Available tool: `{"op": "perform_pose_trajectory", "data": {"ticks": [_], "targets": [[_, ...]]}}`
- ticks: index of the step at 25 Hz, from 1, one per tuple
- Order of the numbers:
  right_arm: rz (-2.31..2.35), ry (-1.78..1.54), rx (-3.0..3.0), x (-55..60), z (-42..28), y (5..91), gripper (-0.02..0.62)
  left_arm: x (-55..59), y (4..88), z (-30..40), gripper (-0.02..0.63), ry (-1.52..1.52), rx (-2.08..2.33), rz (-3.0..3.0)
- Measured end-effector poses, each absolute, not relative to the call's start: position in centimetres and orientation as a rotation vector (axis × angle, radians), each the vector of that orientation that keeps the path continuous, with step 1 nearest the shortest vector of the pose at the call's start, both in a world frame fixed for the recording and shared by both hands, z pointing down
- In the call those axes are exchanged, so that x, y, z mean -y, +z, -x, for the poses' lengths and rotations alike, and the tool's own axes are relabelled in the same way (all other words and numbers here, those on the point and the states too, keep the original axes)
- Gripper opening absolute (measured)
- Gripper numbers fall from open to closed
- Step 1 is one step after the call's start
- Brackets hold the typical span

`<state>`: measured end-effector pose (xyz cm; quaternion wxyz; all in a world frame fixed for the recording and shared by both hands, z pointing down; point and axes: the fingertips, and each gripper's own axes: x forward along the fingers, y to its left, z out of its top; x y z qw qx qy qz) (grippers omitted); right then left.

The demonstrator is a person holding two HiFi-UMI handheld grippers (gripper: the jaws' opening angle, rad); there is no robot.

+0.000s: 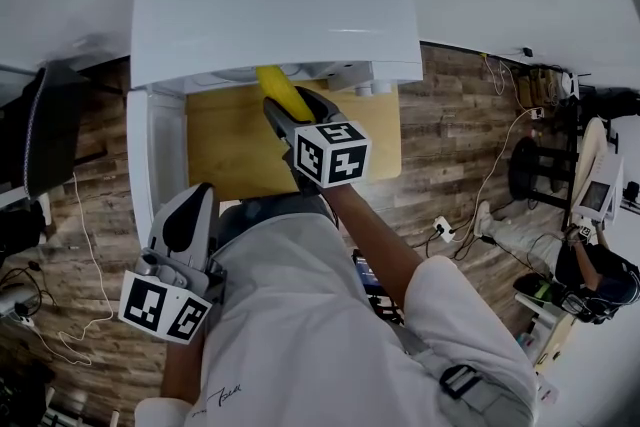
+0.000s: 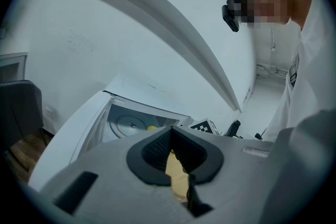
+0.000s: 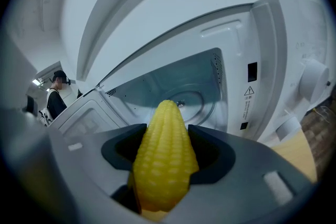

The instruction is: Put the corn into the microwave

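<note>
The right gripper (image 3: 167,139) has its fingers closed on the corn (image 3: 165,162), gripping the cob across its width with the tapered tip pointing forward. The corn is held clear of the worktop (image 1: 230,150), its tip at the mouth of the open microwave (image 1: 275,0) and aimed at the glass turntable (image 3: 202,102); it does not rest on the turntable. The microwave door (image 1: 140,165) is swung fully open on the left side. The left gripper (image 1: 185,220) is held low beside the door, fingers brought together with nothing between them.
</note>
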<state>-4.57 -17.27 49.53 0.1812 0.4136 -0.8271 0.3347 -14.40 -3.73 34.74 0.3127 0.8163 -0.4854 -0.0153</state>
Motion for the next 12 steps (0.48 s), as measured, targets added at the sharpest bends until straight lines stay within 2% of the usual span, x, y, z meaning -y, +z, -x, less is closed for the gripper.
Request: {"op": "perform_pose_trajectory", "data": {"ticks": [12], "targets": [[-1.178, 0.874, 2.330, 19.0, 5.7, 50.7, 0.261, 4.0, 34.6, 14.1, -0.010, -0.043, 1.277, -2.158]]}}
